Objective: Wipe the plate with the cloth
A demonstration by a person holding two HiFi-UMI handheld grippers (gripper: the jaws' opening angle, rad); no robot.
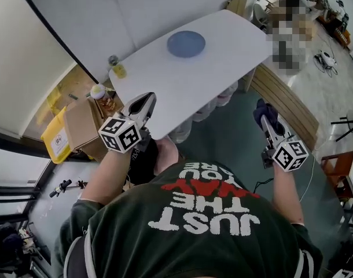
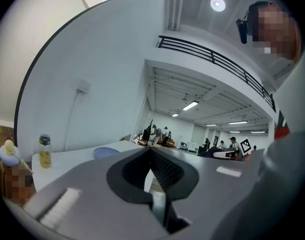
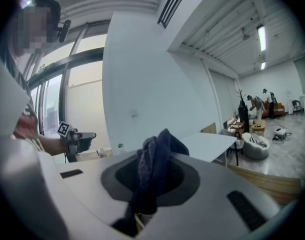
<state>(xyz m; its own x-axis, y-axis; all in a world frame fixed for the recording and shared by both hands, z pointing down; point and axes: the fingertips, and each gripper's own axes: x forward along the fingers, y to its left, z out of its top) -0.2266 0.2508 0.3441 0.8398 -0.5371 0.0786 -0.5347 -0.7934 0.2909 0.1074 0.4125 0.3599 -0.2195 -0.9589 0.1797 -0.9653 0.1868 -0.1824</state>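
A round blue plate [image 1: 186, 43] lies on the far part of the white table [image 1: 223, 51]; in the left gripper view the plate [image 2: 106, 152] shows low and left, beyond the jaws. My left gripper [image 1: 146, 102] is shut and empty, held over the table's near left edge, well short of the plate. My right gripper [image 1: 264, 117] hovers right of the table over the floor, shut on a dark blue cloth [image 1: 267, 112]. In the right gripper view the cloth [image 3: 152, 169] bunches up between the jaws and hides the fingertips.
A small yellow bottle [image 1: 119, 70] stands on the table's left corner. Left of the table, a cardboard box [image 1: 81, 126] holds a white-capped bottle [image 1: 100, 95]. Pale stools [image 1: 223, 97] are tucked under the table. A wooden platform edge [image 1: 286, 106] runs along the right.
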